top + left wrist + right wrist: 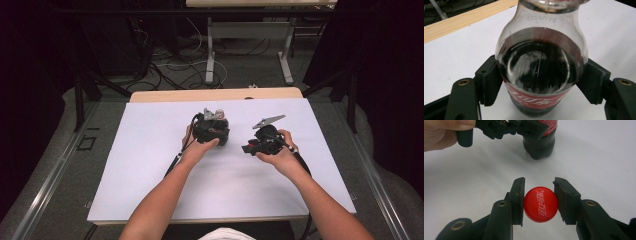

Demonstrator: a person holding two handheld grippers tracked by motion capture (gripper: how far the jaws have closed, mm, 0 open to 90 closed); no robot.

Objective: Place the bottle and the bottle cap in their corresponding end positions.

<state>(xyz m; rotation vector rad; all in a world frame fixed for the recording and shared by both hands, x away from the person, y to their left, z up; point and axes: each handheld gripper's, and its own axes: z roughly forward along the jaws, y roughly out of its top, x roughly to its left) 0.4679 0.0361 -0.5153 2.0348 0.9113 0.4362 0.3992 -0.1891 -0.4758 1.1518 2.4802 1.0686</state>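
A cola bottle (540,62) with a red label stands upright on the white table (454,50), dark drink inside. My left gripper (540,85) is shut on its body, one pad against each side. In the high view that gripper (212,129) is at the table's middle. In the right gripper view the bottle's base (539,145) rests on the table beyond my jaws, under the left gripper (506,127). My right gripper (540,204) is shut on a red bottle cap (540,206), printed top toward the camera. From above, the right gripper (250,148) sits just right of the left one.
The white table (150,165) has a wooden back edge (215,94). Beyond it are another table's metal legs (210,60) and loose cables (165,70) on the floor. Dark frames and curtains flank both sides.
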